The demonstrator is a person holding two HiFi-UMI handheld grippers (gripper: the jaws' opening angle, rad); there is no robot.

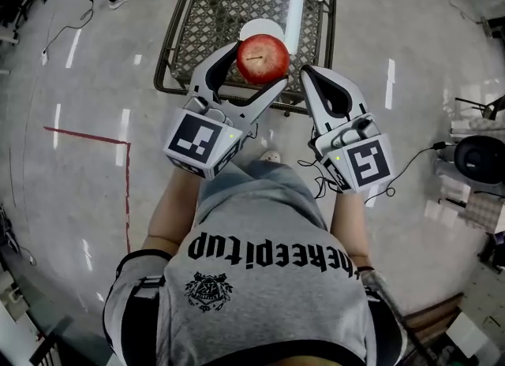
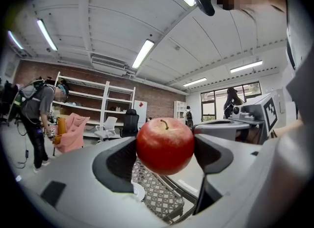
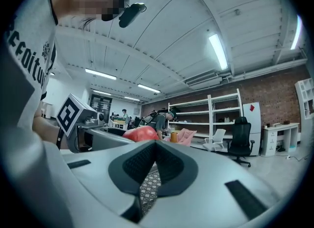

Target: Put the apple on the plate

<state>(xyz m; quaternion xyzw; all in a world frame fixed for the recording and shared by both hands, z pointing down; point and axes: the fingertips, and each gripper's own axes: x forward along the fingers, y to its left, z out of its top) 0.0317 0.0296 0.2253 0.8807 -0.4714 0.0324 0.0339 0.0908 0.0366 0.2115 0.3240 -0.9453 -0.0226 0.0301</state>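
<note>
Transport step: apple (image 1: pixel 263 58) clamped between jaws of left gripper (image 1: pixel 259 66), held in air at upper centre, plate (image 1: pixel 256 25) on mesh table (image 1: pixel 209 5) partly hidden behind it. Right gripper (image 1: pixel 309 74) jaws pressed together, empty, just right of apple. Next, likely: lower onto plate, ease jaws apart gently so apple does not roll

A dark-framed wire-mesh table (image 1: pixel 213 9) stood on a glossy pale floor (image 1: pixel 79 88). A white plate (image 1: pixel 252 27) lay on its mesh top near the front edge, only partly in sight. A red tape line (image 1: pixel 127 199) ran across the floor to the table's left.
</note>
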